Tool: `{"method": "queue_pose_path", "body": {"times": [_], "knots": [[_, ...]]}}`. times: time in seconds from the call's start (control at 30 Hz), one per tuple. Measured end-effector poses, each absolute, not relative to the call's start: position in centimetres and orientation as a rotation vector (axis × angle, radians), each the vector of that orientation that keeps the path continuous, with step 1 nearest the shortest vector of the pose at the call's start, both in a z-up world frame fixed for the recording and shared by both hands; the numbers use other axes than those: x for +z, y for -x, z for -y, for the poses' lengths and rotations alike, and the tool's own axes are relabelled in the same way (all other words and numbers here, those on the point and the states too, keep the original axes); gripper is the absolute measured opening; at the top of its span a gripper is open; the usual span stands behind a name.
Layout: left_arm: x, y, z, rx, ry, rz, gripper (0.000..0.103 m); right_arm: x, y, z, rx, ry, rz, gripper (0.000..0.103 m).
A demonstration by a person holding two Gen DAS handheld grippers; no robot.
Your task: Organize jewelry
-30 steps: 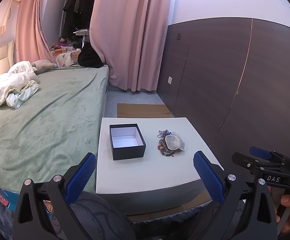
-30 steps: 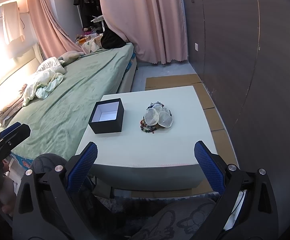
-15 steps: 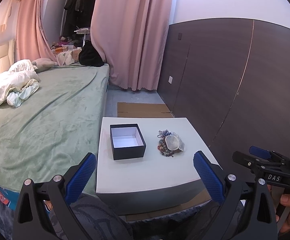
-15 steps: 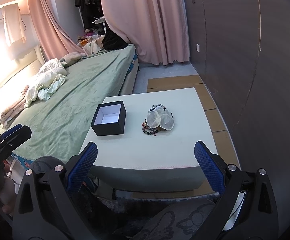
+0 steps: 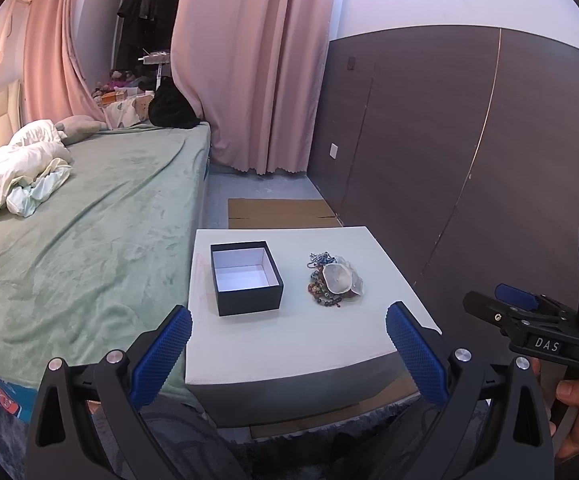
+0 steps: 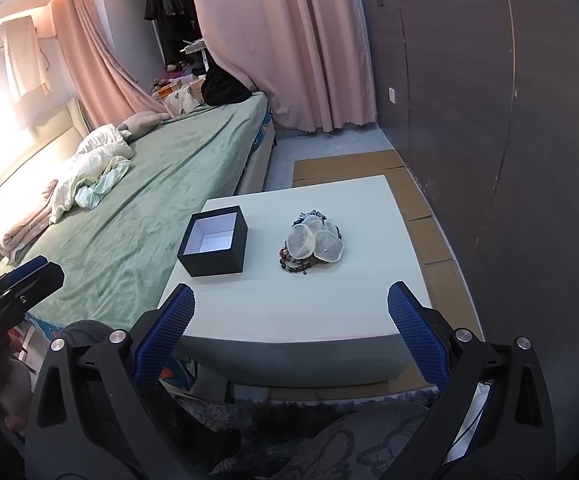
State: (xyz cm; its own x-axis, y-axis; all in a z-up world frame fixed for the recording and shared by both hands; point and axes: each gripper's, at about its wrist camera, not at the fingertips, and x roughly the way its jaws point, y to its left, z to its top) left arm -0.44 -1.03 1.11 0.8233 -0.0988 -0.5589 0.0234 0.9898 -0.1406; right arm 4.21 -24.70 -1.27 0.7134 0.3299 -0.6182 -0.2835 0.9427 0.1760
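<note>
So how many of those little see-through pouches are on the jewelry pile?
3 that I can see. One pouch sits on the left, one on the right, and one behind them, all on the beads. More could hide underneath.

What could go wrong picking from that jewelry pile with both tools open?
1. The bead bracelets lie tangled under the sheer pouches, so one pinch may drag several pieces.
2. The black box sits near the white table edge on the bed side; a nudge could tip it off.
</note>
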Motion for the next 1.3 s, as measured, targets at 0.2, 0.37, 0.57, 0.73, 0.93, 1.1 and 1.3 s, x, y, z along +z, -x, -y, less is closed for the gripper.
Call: {"method": "queue_pose_path", "body": {"times": [0.2,0.37,0.57,0.73,0.93,1.1,1.3], "knots": [[0.0,-1.9,1.9,-0.112,0.128,-0.625,0.094,-2.6,-5.9,25.9,0.326,-0.094,-0.72,0.096],[-1.1,-4.4,2.4,-0.151,0.152,-0.65,0.085,-3.8,-8.2,26.7,0.328,-0.108,-0.744,0.091],[-2.9,-8.2,3.4,-0.206,0.153,-0.705,0.075,-6.0,-11.4,27.2,0.348,-0.151,-0.785,0.077],[-4.5,-11.5,4.3,-0.247,0.154,-0.752,0.072,-7.9,-13.8,27.8,0.361,-0.19,-0.808,0.069],[-6.1,-15.8,6.3,-0.326,0.133,-0.817,0.063,-10.2,-16.5,29.5,0.337,-0.271,-0.84,0.063],[-7.0,-19.4,7.5,-0.358,0.053,-0.867,0.062,-12.0,-18.2,30.4,0.312,-0.342,-0.86,0.058],[-8.9,-23.1,9.0,-0.387,-0.006,-0.959,0.057,-14.1,-18.8,31.4,0.304,-0.387,-0.883,0.057]]}}
